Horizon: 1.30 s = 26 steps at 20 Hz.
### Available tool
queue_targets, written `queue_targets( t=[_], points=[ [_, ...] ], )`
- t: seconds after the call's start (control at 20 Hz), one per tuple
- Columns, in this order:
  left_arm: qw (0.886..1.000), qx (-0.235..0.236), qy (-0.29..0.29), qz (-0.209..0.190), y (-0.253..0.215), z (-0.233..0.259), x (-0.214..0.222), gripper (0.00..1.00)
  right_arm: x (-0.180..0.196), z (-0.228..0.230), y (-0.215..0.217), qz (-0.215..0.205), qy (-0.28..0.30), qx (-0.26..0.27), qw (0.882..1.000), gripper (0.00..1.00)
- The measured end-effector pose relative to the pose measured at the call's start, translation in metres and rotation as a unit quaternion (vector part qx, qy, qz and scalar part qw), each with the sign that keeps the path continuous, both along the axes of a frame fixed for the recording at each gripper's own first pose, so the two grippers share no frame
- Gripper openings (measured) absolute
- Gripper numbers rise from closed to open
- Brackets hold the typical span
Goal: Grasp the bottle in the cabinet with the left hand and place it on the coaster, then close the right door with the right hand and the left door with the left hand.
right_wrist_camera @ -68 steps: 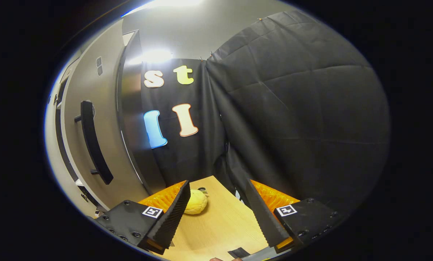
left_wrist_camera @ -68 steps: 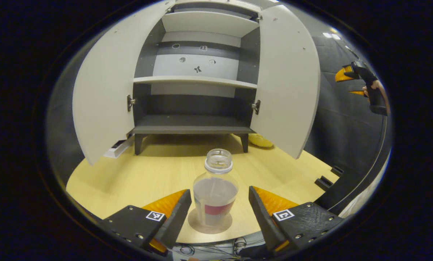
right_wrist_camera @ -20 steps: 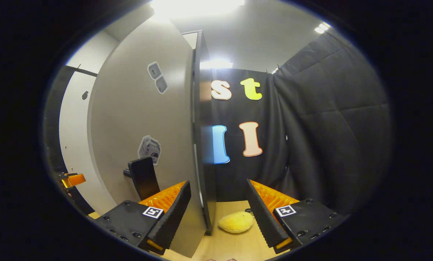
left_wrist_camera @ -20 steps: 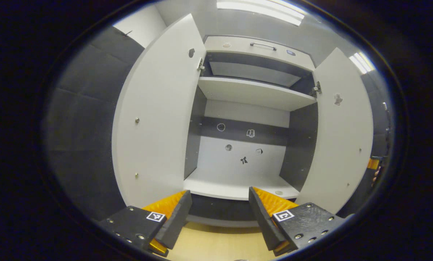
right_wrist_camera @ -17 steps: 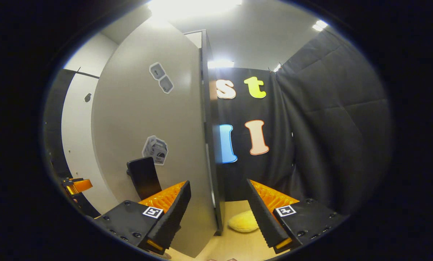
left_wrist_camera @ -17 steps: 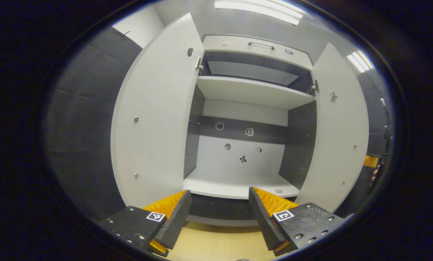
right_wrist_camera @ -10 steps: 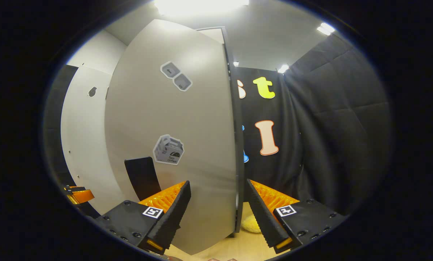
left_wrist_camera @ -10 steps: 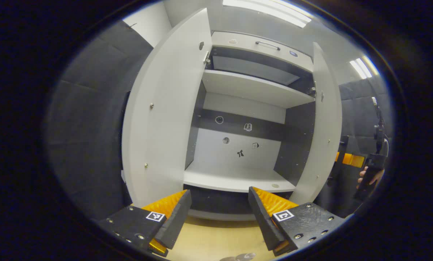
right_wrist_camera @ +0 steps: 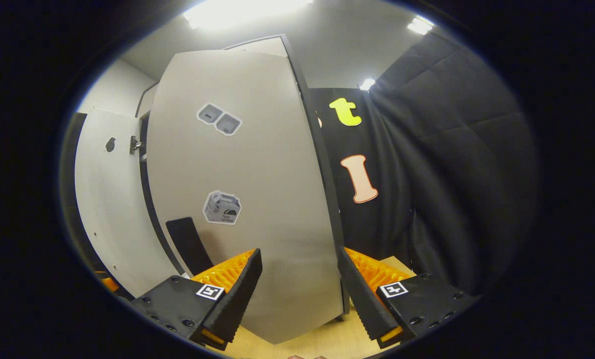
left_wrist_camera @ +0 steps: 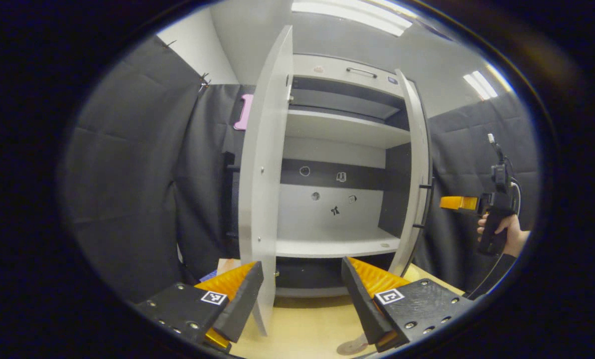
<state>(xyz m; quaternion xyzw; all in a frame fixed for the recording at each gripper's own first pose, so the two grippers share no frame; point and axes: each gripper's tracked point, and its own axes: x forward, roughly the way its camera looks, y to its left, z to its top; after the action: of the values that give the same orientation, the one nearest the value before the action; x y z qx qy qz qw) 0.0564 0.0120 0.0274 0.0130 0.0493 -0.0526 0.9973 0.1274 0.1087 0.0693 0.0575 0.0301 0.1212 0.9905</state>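
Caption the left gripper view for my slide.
Open left gripper faces the cabinet, both doors ajar, right gripper beside the right door.

One cabinet (left_wrist_camera: 342, 144); two doors (left_wrist_camera: 262, 189) (left_wrist_camera: 413, 174); two grippers (left_wrist_camera: 300, 294) (right_wrist_camera: 300, 294); one hand (left_wrist_camera: 504, 234); one table (left_wrist_camera: 302, 329).

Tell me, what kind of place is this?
Probably a test booth, not a real home: black cloth hangs as walls around a lone cabinet on a wooden table, and a hand holds a gripper.

left gripper (left_wrist_camera: 301, 294): black screwed bodies, square markers, ridged orange fingers (left_wrist_camera: 372, 276), black pads.
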Motion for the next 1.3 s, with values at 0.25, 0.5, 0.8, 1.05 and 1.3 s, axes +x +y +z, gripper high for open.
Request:
queue_targets(
  t=[0.25,0.5,0.8,1.05,1.3],
  points=[
    [1.0,0.016,-0.001,0.018,0.067,0.028,-0.019,0.96,-0.015,-0.001,0.002,-0.022,-0.022,-0.004,1.0,0.97],
    [0.998,0.031,-0.006,0.045,0.137,0.053,0.001,0.92,-0.037,-0.015,0.009,-0.033,-0.015,-0.005,0.999,0.97],
    [0.997,0.05,-0.005,0.05,0.178,0.05,0.045,0.92,-0.06,-0.023,0.009,-0.056,-0.012,-0.006,0.998,0.98],
    [0.999,0.035,-0.016,0.036,0.195,0.063,0.082,0.92,-0.081,-0.041,0.005,-0.077,0.002,-0.01,0.997,0.97],
    [1.0,0.011,-0.02,0.012,0.196,0.068,0.104,0.92,-0.097,-0.054,-0.005,-0.1,0.021,0.001,0.995,0.97]
  ],
)
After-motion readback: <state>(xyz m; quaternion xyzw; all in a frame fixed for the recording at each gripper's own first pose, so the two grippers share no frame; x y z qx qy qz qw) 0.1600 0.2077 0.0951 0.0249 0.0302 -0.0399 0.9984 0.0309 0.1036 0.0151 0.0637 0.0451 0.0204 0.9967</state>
